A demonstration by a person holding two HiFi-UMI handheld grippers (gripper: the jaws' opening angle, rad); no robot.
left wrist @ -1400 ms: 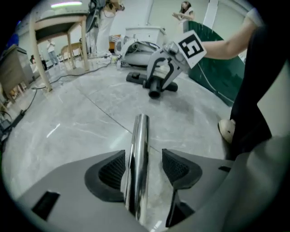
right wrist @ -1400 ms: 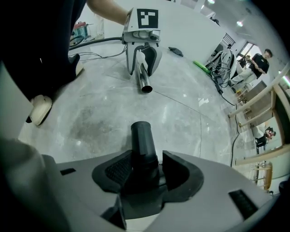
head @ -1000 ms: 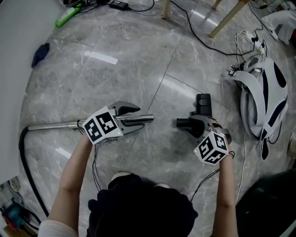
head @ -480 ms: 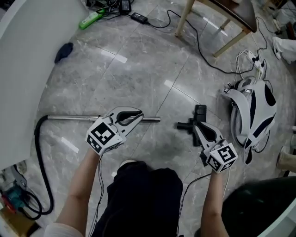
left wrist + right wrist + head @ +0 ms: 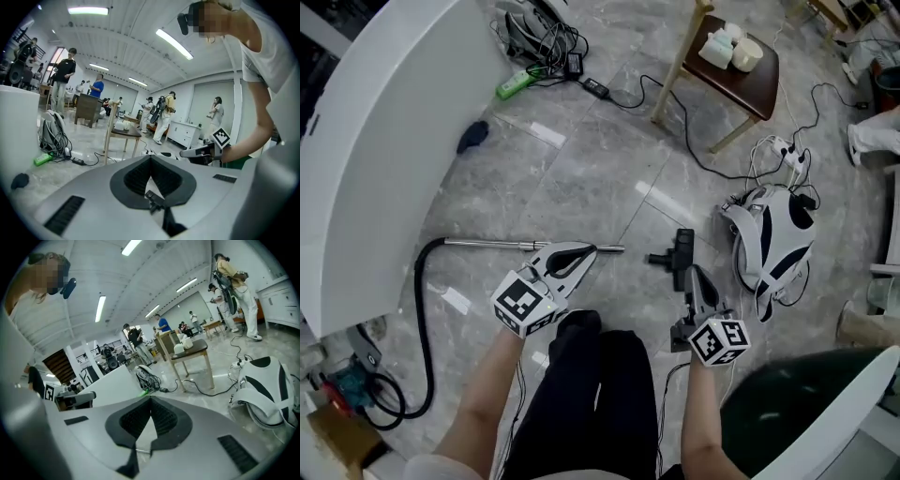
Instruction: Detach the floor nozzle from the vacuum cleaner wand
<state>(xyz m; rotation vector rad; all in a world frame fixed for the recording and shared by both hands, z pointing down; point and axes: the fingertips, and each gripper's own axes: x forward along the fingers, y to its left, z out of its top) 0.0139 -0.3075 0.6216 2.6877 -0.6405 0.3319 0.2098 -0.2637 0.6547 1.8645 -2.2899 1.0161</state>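
The left gripper [image 5: 589,253] and right gripper [image 5: 688,275] are held up before the person, each with its 2 jaws closed together on nothing. Below them on the grey floor [image 5: 609,159], the floor nozzle [image 5: 682,247] lies detached, near the tip of the wand [image 5: 497,244] with a gap between them. Farther right rests the vacuum body [image 5: 769,234].

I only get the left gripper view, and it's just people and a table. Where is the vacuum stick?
Observer: The wand lies on the floor, beneath the left claw.
Operator: Is the brush part on it?
Observer: No. The floor nozzle lies apart from the wand's end, with bare floor between them.
Operator: Is the other claw holding something?
Observer: No. The right claw is shut and empty.
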